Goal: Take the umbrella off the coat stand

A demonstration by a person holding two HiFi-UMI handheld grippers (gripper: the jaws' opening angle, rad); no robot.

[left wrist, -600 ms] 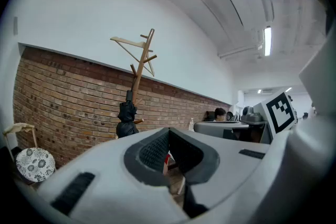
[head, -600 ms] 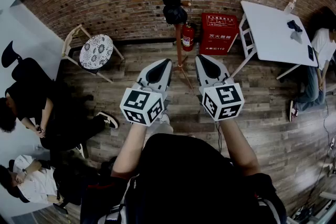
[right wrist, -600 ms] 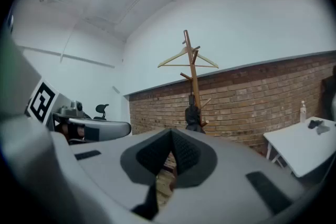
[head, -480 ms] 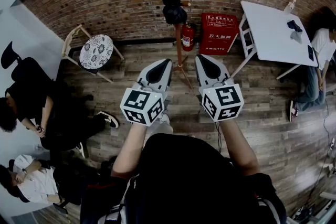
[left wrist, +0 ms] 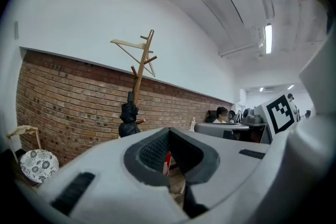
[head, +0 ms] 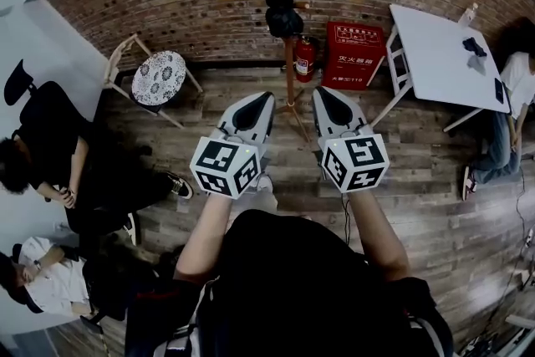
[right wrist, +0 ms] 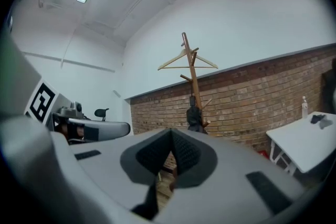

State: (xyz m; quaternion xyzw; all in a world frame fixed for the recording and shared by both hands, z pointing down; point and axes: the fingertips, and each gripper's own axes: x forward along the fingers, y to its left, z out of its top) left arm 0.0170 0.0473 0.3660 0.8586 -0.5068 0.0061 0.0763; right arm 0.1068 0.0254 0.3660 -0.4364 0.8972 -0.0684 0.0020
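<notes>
A folded black umbrella (head: 280, 2) hangs on the wooden coat stand (head: 288, 54) against the brick wall, straight ahead of me. My left gripper (head: 266, 98) and right gripper (head: 321, 93) are held level side by side over the wooden floor, well short of the stand. Both are shut with nothing between their jaws. In the left gripper view the umbrella (left wrist: 127, 120) hangs low on the stand (left wrist: 142, 63), up and left of the left gripper (left wrist: 168, 132). In the right gripper view the umbrella (right wrist: 195, 114) shows just above the right gripper (right wrist: 171, 135), below a hanger (right wrist: 188, 63).
A red fire extinguisher (head: 304, 58) and a red box (head: 352, 54) stand right of the stand's base. A white table (head: 447, 54) is at the right and a patterned chair (head: 158, 78) at the left. People sit at the left (head: 46, 171) and far right (head: 512, 88).
The head view has shifted slightly, so the stand and furniture sit a little further right and up. Both grippers stay shut, side by side.
</notes>
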